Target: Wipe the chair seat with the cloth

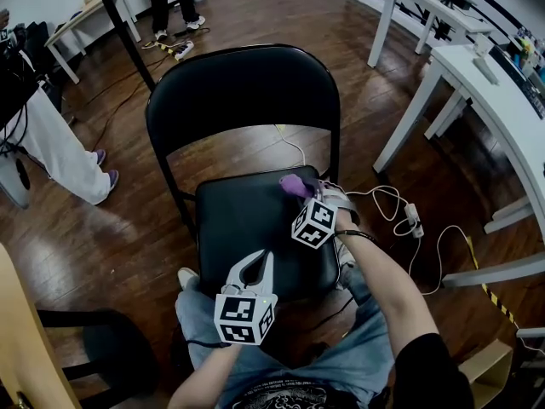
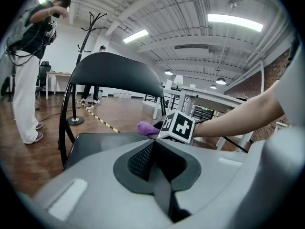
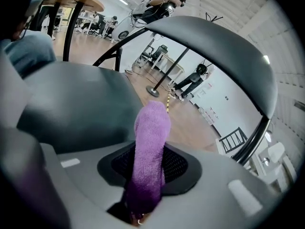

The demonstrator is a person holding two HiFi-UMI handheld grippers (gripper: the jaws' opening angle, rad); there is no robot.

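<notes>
Nearest the camera in the head view are the person's knees in blue jeans [image 1: 341, 365]. The left gripper [image 1: 262, 258] hangs over the front edge of the black chair seat [image 1: 234, 228]. Its own view shows the jaws pressed together along one line, with nothing between them, pointing across the seat toward the other gripper.

Further in, the right gripper [image 1: 306, 196] is at the back right part of the seat, with the person's bare forearm behind it. Its jaws are clamped on the purple cloth [image 1: 292, 183]. In the right gripper view the cloth [image 3: 150, 147] stands up out of the pinch as a fuzzy roll and reaches past the jaw tips, with the seat [image 3: 71, 104] spread beyond it. The cloth's free end lies above the seat near its rear edge, just below the gap under the backrest [image 1: 243, 88]. Whether it presses on the seat cannot be told. From the left gripper view the cloth [image 2: 148, 128] shows as a small purple lump beside the right gripper's marker cube.

Beyond the chair, a white cable and a power strip [image 1: 412, 218] lie on the wooden floor [image 1: 281, 24] to the right. A white bench [image 1: 490, 100] stands past them. To the left stands a person in white trousers [image 1: 60, 156], and the black pole of a coat stand [image 1: 123, 32] rises behind the chair.
</notes>
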